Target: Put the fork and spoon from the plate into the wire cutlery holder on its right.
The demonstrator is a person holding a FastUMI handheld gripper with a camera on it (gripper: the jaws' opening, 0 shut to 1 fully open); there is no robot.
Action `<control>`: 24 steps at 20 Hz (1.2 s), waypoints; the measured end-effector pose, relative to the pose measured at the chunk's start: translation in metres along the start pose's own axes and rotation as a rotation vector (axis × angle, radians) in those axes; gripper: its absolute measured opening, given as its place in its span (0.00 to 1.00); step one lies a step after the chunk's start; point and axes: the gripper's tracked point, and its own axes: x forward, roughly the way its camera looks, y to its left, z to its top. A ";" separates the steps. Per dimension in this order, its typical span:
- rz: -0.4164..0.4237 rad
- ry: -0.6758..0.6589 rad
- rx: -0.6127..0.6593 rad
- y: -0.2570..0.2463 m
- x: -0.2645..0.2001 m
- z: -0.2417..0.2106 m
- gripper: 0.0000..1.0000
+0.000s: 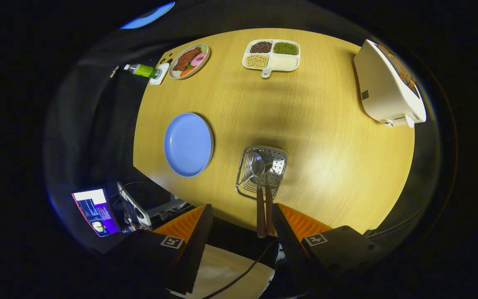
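The hand-held gripper (pixel 241 226) hangs above the near edge of the table (pixel 326 137) with its fingers spread wide and nothing between them. Just ahead of the fingers, two wooden handles stick out of the wire cutlery holder (pixel 262 171); the spoon (pixel 258 166) shows its bowl inside the holder, and the second handle beside it looks like the fork (pixel 269 199), though its head is hidden behind the spoon and the perforated metal. To the left of the holder lies the blue plate (pixel 188 144), bare. Judged from this, both pieces are already in the holder and the task is all but finished; the step in hand is to get clear. To do that well, the fingers should be kept spread and drawn straight back and up, away from the handles, which lean toward the right finger (pixel 301 226) and could be knocked, tipping the light holder. A dark cable runs under the gripper and should not snag. Farther off, at the far side of the table, stand a divided white tray (pixel 271 55) of beans and grains, an oval dish of food (pixel 189 61), a green bottle (pixel 143 70) and a white toaster (pixel 388 89). The toaster carries small marks, too small to read; square coded tags sit on the gripper body, and no other writing can be made out.
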 end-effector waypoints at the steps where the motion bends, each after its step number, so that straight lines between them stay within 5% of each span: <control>1: 0.004 -0.018 -0.008 0.002 -0.005 -0.003 0.89; 4: 0.018 -0.101 -0.016 0.010 -0.020 -0.005 1.00; 15: 0.059 -0.606 0.040 0.055 -0.122 0.023 0.99; 24: -0.120 -1.094 -0.093 0.091 -0.229 0.030 0.99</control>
